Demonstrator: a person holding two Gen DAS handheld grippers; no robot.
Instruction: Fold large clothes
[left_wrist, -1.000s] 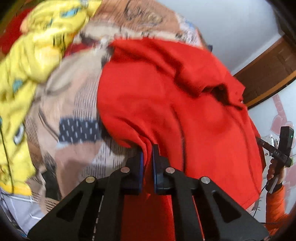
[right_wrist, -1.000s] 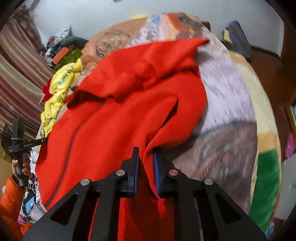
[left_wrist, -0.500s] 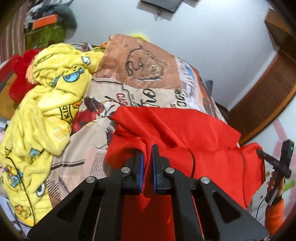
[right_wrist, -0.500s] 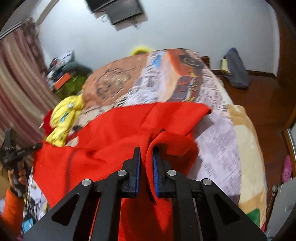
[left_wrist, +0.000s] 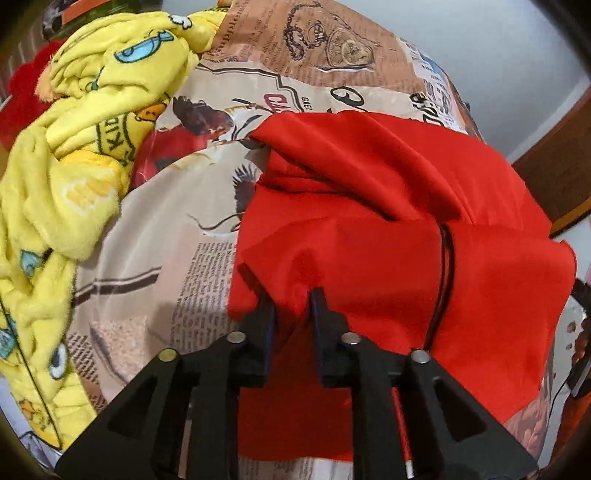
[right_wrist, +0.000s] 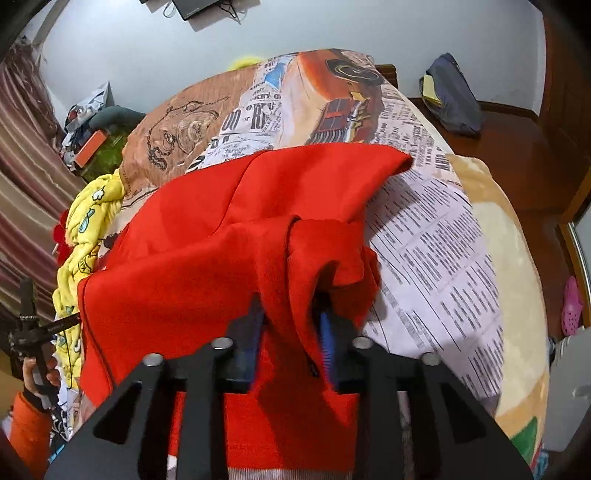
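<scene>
A large red garment (left_wrist: 369, 240) lies folded over itself on the bed, its far edge (right_wrist: 332, 158) lying straight across the bedspread. My left gripper (left_wrist: 291, 306) is at the garment's near left fold. Its jaws are opening, and loose red cloth sits between the fingers without being pinched. My right gripper (right_wrist: 290, 317) is at the near right corner. Its jaws are opening too; a hanging red fold (right_wrist: 295, 288) sits between them and the blue pad (right_wrist: 327, 343) shows bare. A black seam line (left_wrist: 443, 280) runs down the garment.
A newspaper-print bedspread (left_wrist: 155, 266) covers the bed. A yellow cartoon-print fleece (left_wrist: 66, 177) is heaped along its left side. A hand in an orange sleeve (right_wrist: 33, 373) shows at the right wrist view's left edge. A dark bag (right_wrist: 454, 96) and a pink shoe (right_wrist: 570, 306) lie on the wooden floor.
Both grippers were shut on the red cloth and carried it forward over the garment. Now both pairs of jaws have spread and the cloth hangs loose between them on the bed.
</scene>
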